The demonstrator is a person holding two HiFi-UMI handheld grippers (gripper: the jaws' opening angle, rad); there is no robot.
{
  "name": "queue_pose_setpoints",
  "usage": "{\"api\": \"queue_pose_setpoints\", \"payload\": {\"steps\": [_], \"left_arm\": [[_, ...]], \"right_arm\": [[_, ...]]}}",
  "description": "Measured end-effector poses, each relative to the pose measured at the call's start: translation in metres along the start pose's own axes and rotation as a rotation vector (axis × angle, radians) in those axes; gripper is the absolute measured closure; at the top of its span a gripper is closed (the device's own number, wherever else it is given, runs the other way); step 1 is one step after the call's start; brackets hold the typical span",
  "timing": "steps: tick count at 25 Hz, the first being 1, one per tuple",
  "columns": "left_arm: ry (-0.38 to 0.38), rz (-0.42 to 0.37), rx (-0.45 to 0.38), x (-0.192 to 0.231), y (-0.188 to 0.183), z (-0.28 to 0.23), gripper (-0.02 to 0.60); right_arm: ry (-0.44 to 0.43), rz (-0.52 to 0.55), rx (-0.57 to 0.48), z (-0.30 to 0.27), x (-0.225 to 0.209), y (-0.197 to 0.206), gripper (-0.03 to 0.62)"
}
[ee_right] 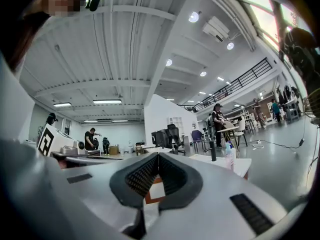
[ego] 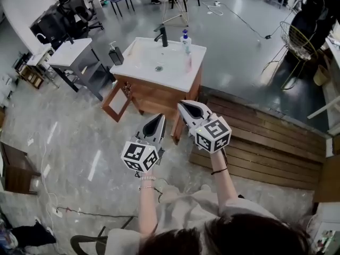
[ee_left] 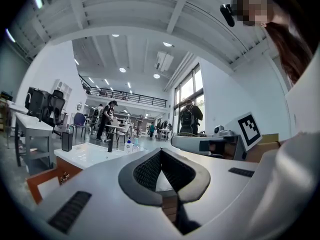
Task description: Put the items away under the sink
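A wooden sink cabinet [ego: 154,94] with a white basin top [ego: 170,70] stands ahead of me, and its left door [ego: 116,103] hangs open. On the top stand a black faucet [ego: 162,36], a clear bottle with a blue cap [ego: 186,41] and a black soap dispenser [ego: 115,53]. My left gripper [ego: 159,119] and right gripper [ego: 184,107] are side by side, short of the cabinet, pointing level at it. Both are shut with nothing between the pads. The left gripper [ee_left: 160,151] faces the bottle [ee_left: 129,145] and dispenser [ee_left: 66,141]; the right gripper [ee_right: 158,155] faces the bottle [ee_right: 229,156].
A grey table [ego: 71,52] and black office chairs [ego: 71,9] stand to the cabinet's left. A wooden slatted platform [ego: 265,137] lies to the right, with a wire chair [ego: 297,39] beyond it. A cable [ego: 53,201] runs along the floor at the left. People stand far off.
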State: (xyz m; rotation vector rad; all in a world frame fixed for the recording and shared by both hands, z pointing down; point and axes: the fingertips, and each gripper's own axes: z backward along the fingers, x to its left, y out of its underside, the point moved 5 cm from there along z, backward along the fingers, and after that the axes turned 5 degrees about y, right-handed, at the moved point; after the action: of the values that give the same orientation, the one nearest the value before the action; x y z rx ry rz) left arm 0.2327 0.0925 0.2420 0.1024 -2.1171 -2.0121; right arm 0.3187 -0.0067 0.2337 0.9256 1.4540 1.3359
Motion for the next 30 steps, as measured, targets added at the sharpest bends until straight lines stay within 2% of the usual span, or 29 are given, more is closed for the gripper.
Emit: {"api": "queue_pose_setpoints", "payload": {"steps": [9, 14, 22, 30], "left_arm": [[0.125, 0.025, 0.041, 0.062, 0.002, 0.008, 0.579], [0.18, 0.024, 0.05, 0.092, -0.003, 0.016, 0.58], [0.217, 0.05, 0.047, 0.134, 0.003, 0.032, 0.58], [0.23, 0.069, 0.048, 0.161, 0.008, 0.024, 0.58]], "right_arm": [[0.139, -0.026, 0.021, -0.047, 0.021, 0.016, 0.577], [0.185, -0.025, 0.018, -0.072, 0.039, 0.019, 0.577], [0.226, -0.062, -0.007, -0.104, 0.063, 0.031, 0.577], [0.257, -0.077, -0.02, -0.133, 0.059, 0.037, 0.577]]}}
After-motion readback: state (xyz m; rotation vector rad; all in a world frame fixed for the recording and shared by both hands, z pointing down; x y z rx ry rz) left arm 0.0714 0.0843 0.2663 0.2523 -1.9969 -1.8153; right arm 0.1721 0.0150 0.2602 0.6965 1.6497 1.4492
